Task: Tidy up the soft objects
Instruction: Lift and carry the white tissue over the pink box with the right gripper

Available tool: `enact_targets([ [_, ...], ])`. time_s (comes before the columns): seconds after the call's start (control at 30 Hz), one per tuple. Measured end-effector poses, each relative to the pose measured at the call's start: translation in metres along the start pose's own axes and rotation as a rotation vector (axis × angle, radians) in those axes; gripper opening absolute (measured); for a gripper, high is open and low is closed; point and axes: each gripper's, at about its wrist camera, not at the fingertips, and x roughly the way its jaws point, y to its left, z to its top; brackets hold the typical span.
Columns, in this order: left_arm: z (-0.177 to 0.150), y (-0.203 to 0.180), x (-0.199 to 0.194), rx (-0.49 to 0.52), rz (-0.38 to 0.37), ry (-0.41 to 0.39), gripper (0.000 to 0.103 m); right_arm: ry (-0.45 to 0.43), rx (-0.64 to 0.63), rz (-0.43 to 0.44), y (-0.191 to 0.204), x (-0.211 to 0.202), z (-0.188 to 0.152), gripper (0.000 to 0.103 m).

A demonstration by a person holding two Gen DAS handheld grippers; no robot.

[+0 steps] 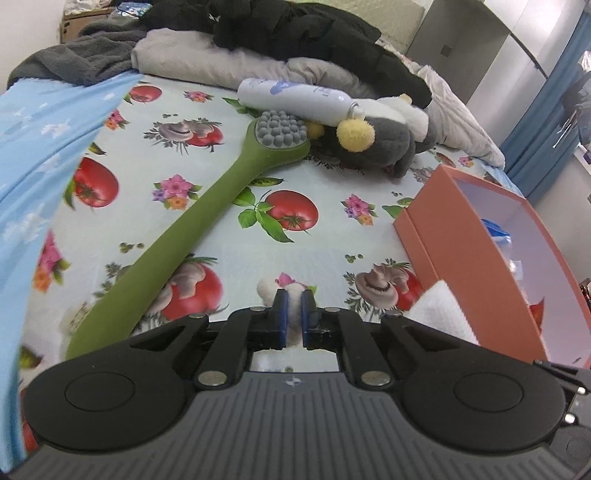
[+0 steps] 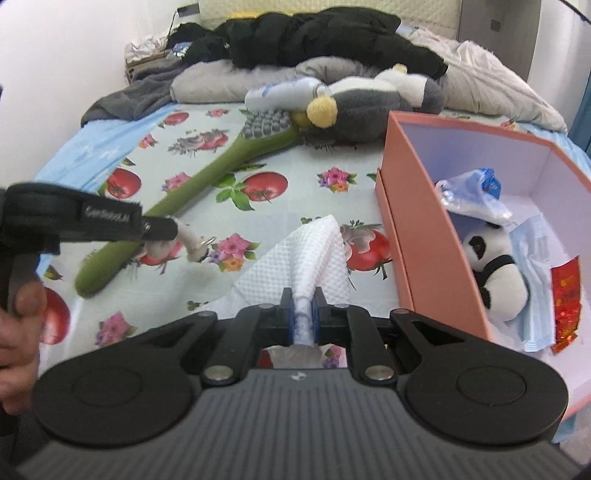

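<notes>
My left gripper point(image 1: 294, 295) is shut on a small white plush keychain toy point(image 1: 291, 308) and holds it just above the bed; the toy also shows in the right wrist view point(image 2: 184, 243). My right gripper point(image 2: 302, 293) is shut on a white textured cloth point(image 2: 314, 254), which hangs forward over the bed beside the pink box point(image 2: 413, 236). The cloth's edge shows in the left wrist view point(image 1: 439, 310). Inside the box lie a panda plush point(image 2: 495, 273), a blue face mask point(image 2: 535, 240) and a plastic bag point(image 2: 469, 195). A grey and white plush point(image 1: 380, 144) lies at the back.
A long green massage brush point(image 1: 199, 221) lies diagonally across the tomato-print sheet point(image 1: 321, 251). A white bottle point(image 1: 295, 96) rests behind its head. Dark clothes point(image 1: 295, 29) and grey blankets point(image 1: 221, 62) pile at the bed's far end. The pink box point(image 1: 480, 240) stands at the right.
</notes>
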Motion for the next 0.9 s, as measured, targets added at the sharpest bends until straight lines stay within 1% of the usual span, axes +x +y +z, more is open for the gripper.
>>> enact_targets([
  [0.4, -0.027, -0.011, -0.084, -0.003, -0.019, -0.080, 0.008, -0.101, -0.004, -0.002, 0.007, -0.067, -0.007, 0.012],
  [0.7, -0.045, -0.029, -0.136, 0.024, -0.050, -0.133, 0.008, -0.171, 0.023, -0.002, 0.002, -0.111, -0.016, 0.012],
  [0.9, -0.054, -0.048, -0.167, 0.057, -0.079, -0.168, 0.008, -0.212, 0.044, -0.004, -0.005, -0.142, -0.024, 0.012],
])
